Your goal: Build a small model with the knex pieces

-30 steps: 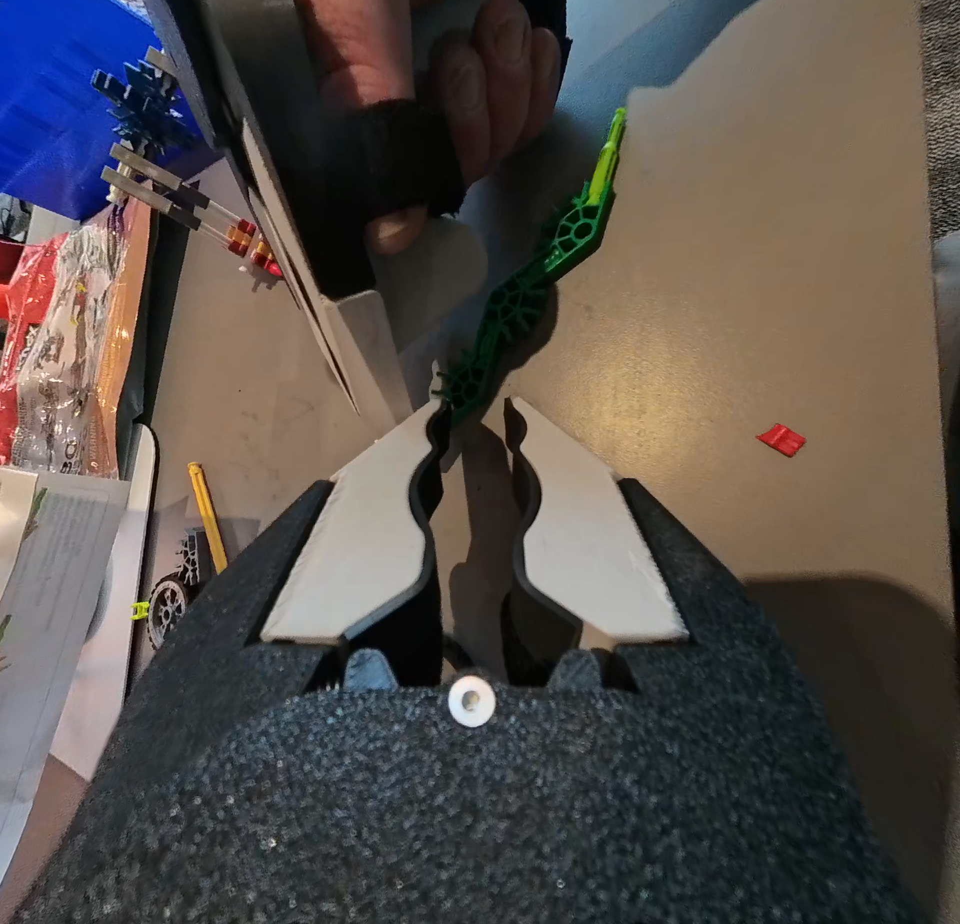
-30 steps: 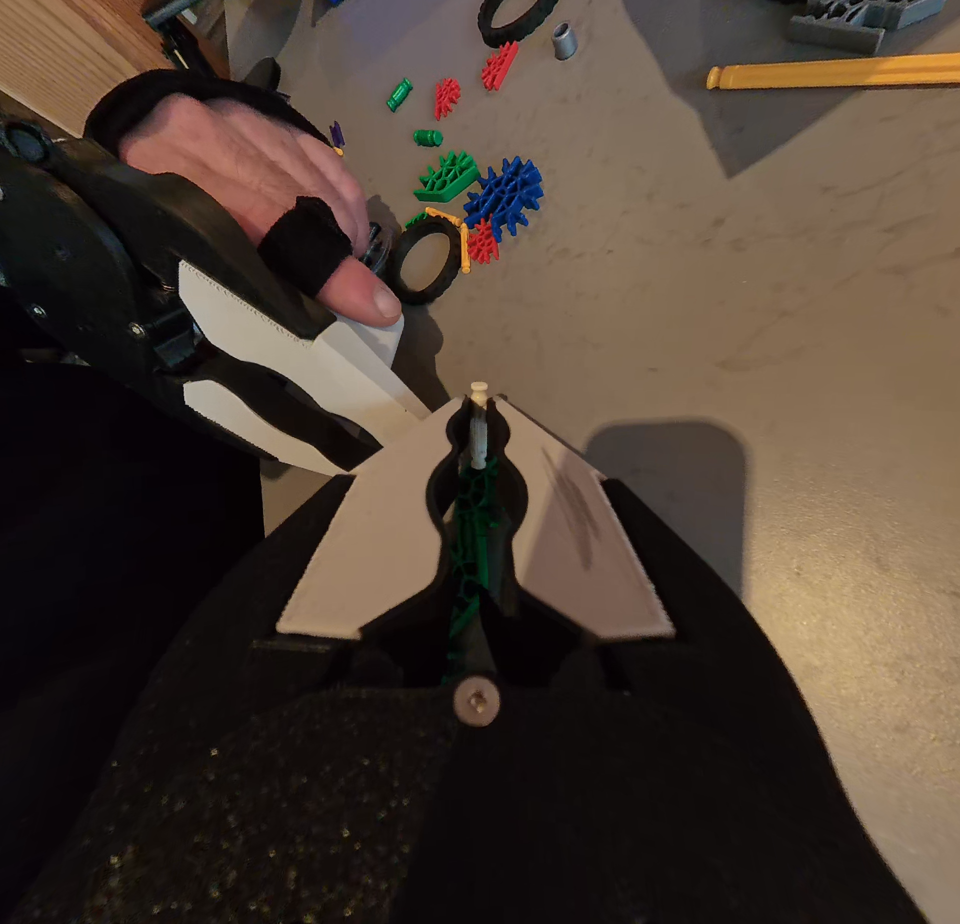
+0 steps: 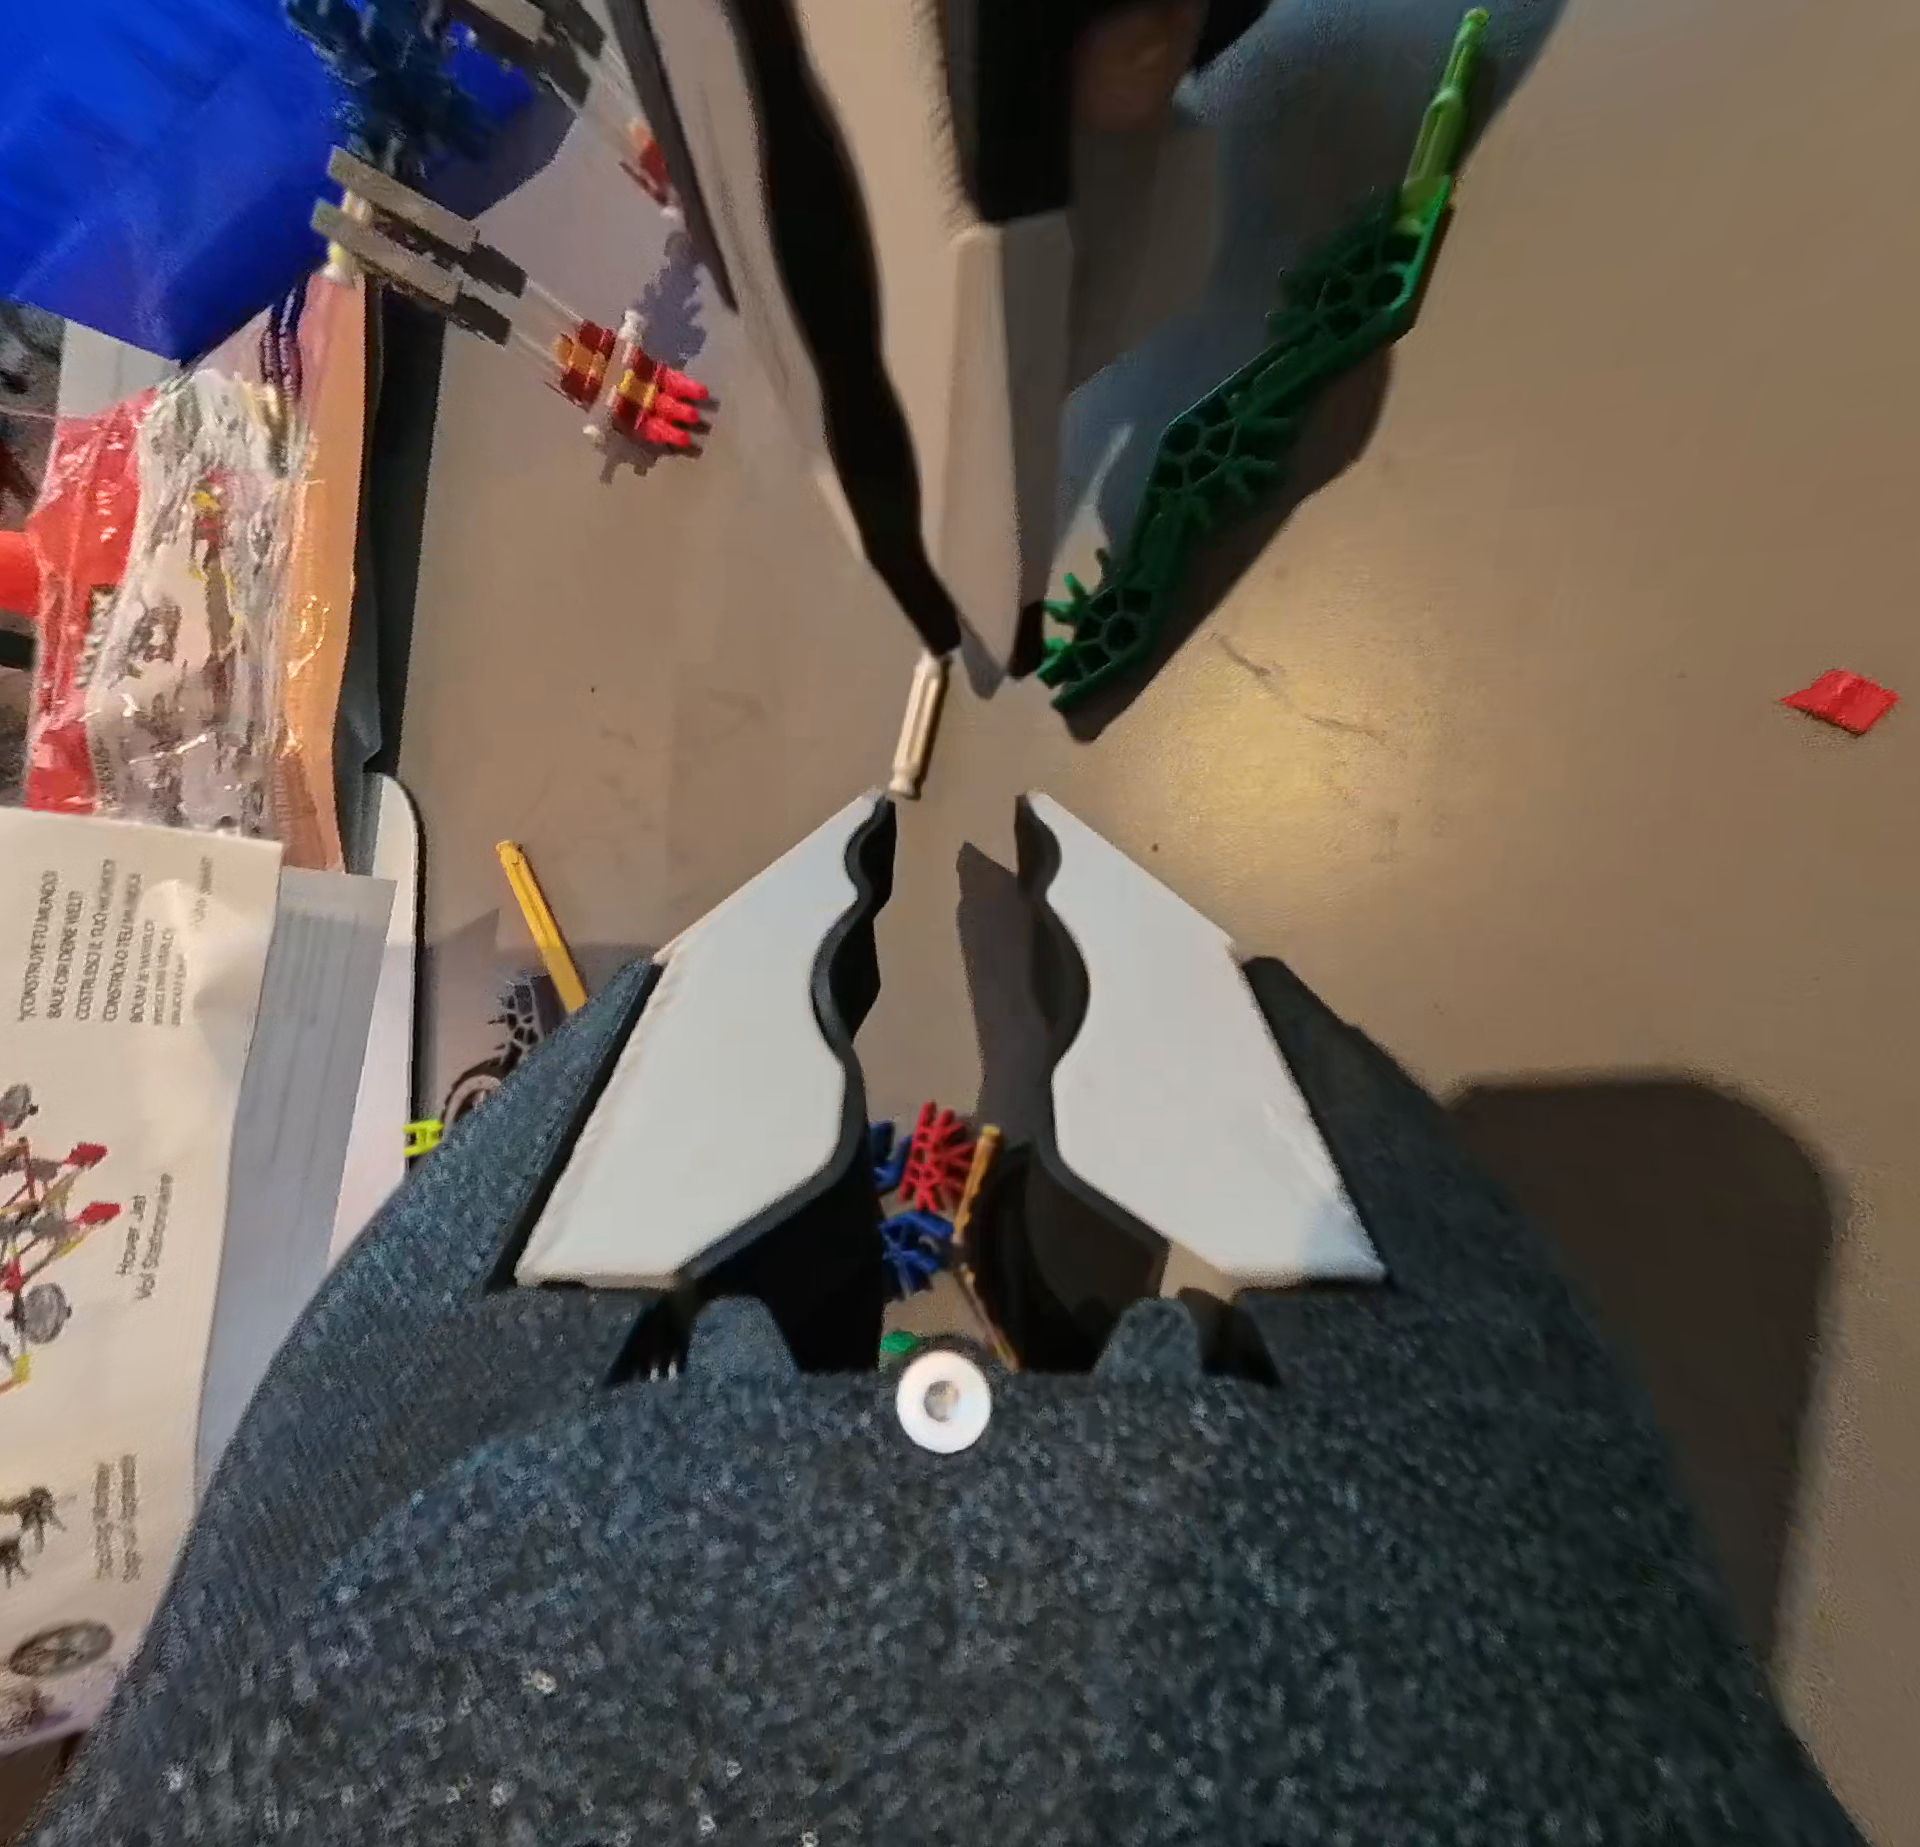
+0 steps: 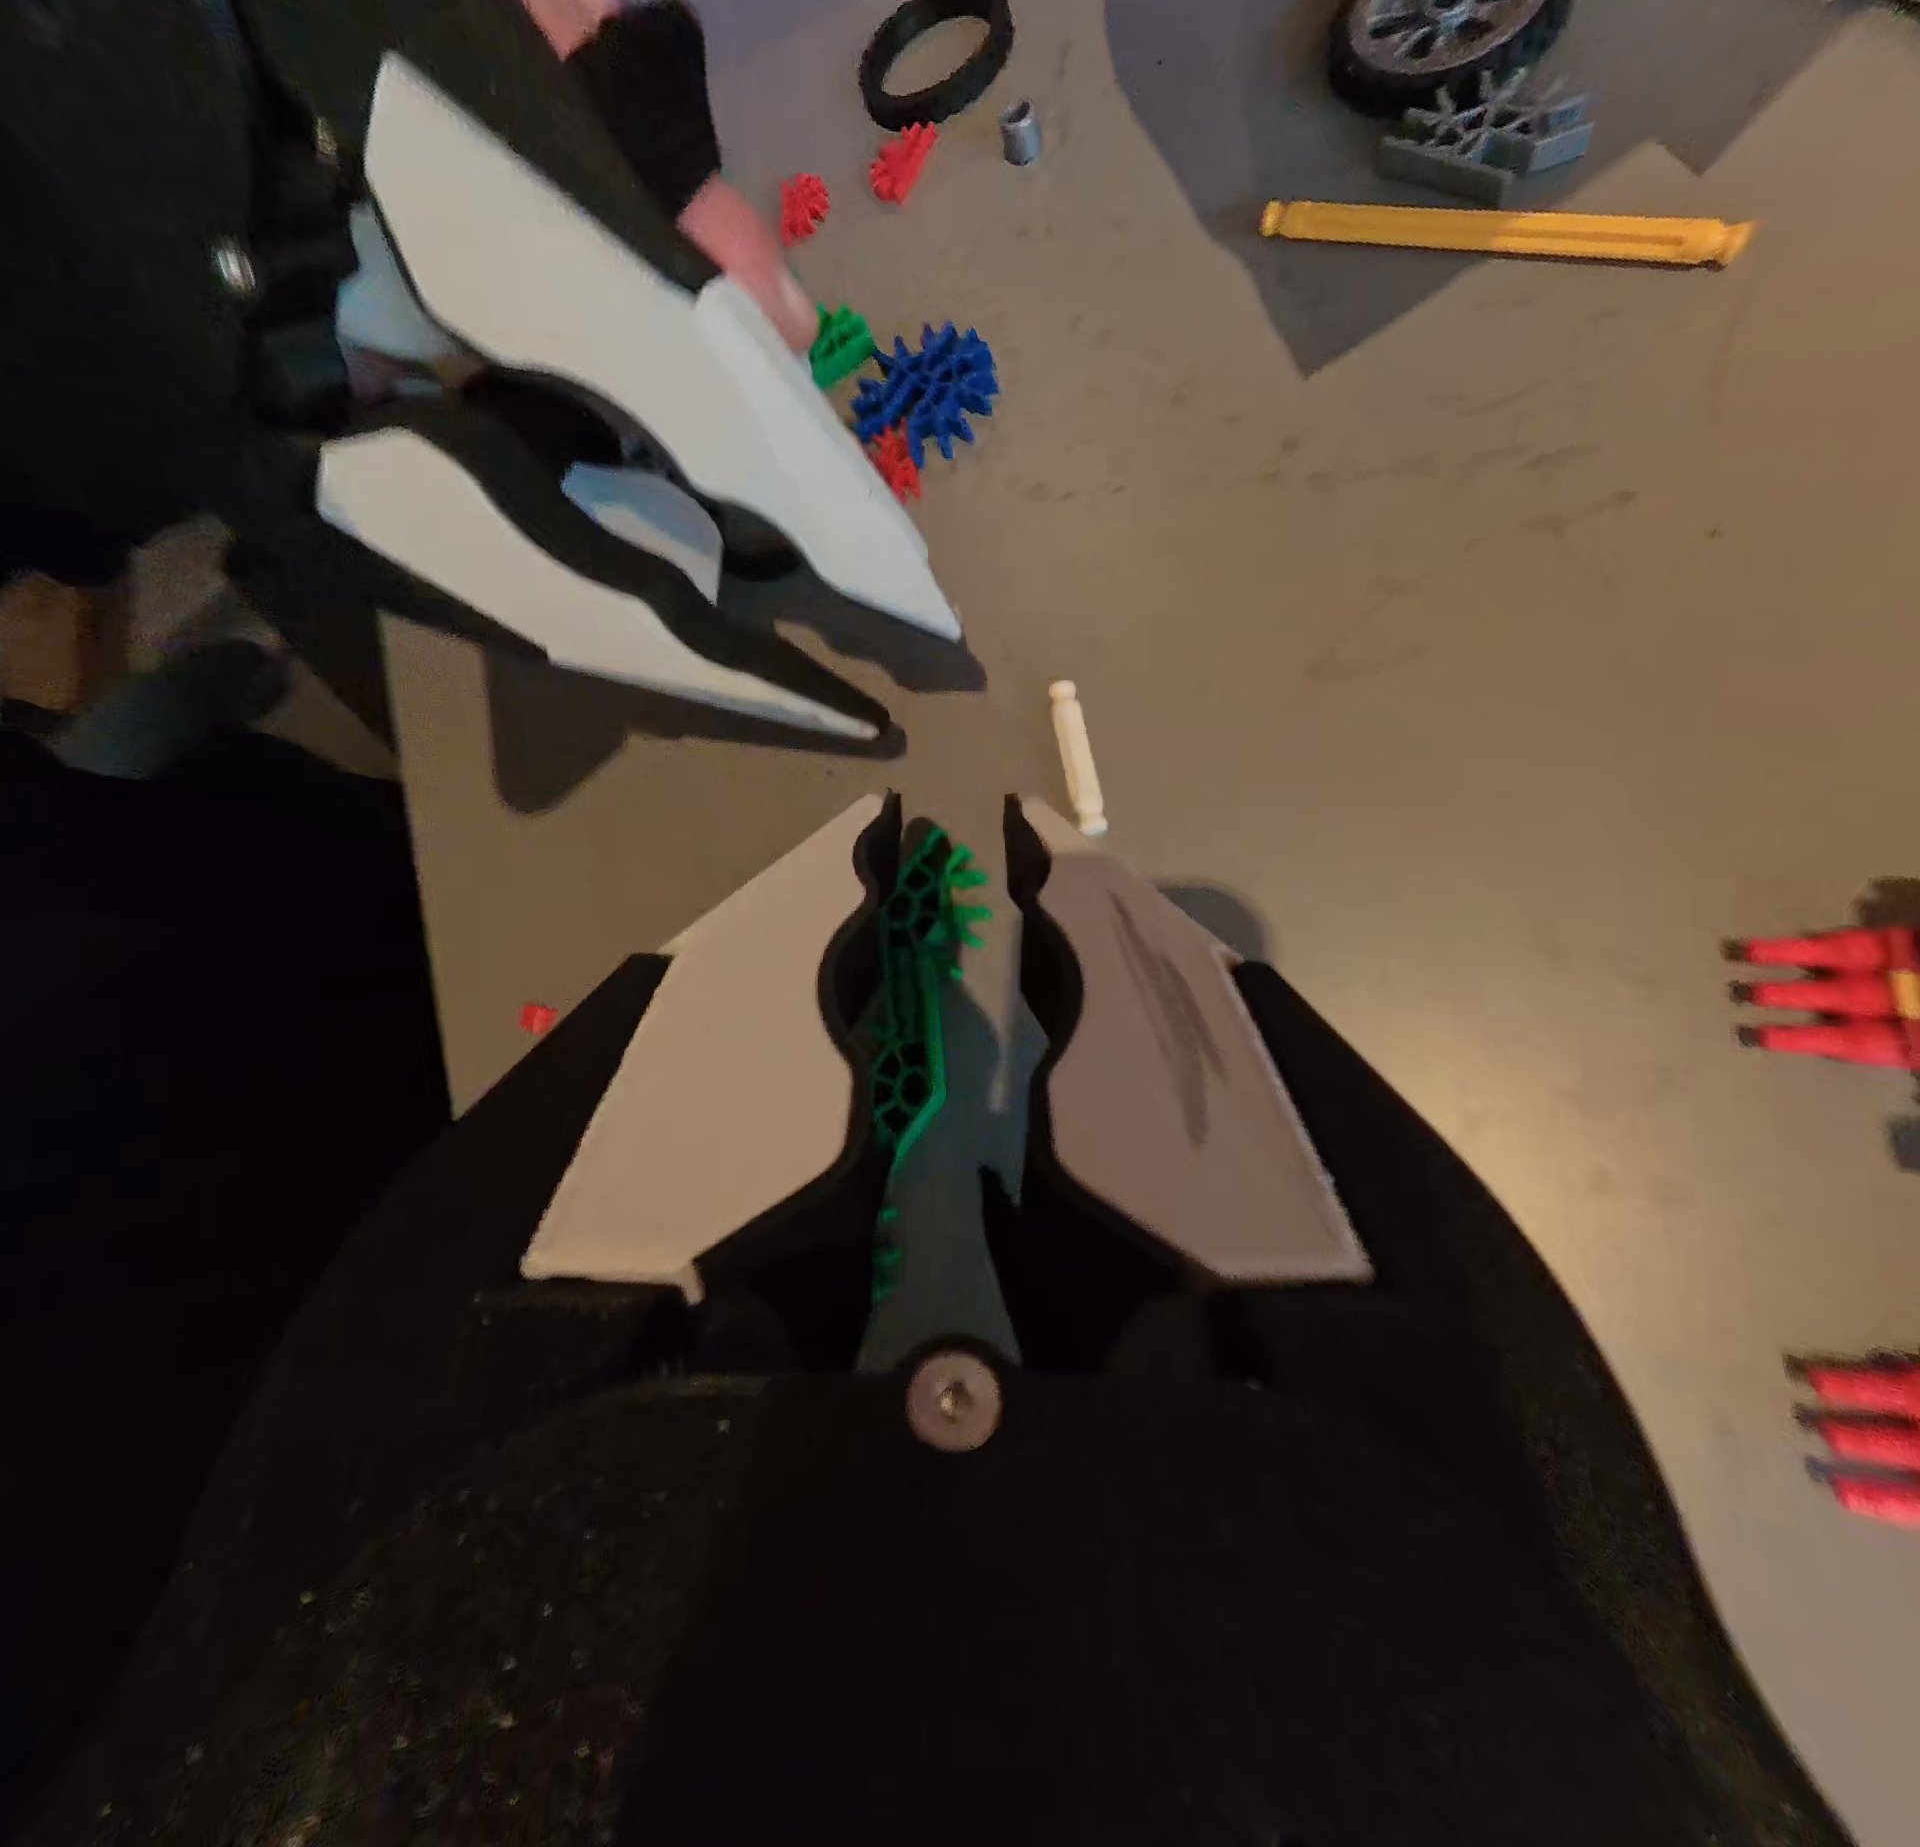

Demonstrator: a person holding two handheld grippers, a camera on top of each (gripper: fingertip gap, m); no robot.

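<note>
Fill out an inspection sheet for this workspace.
Surface: grey-beige tabletop, scuffed and dimly lit.
Handled parts: short white plastic rod lying loose ahead of the left fingertips; green lattice connector chain lying under the right gripper's gap.
Clutter: black rubber tyre ring, grey spoked wheel, long yellow rod, blue snowflake connector, small red piece.
Grippers: left gripper open and empty; right gripper open.
Cables: nothing seen.
Surroundings: printed leaflet, blue box, clear plastic bag.
</note>
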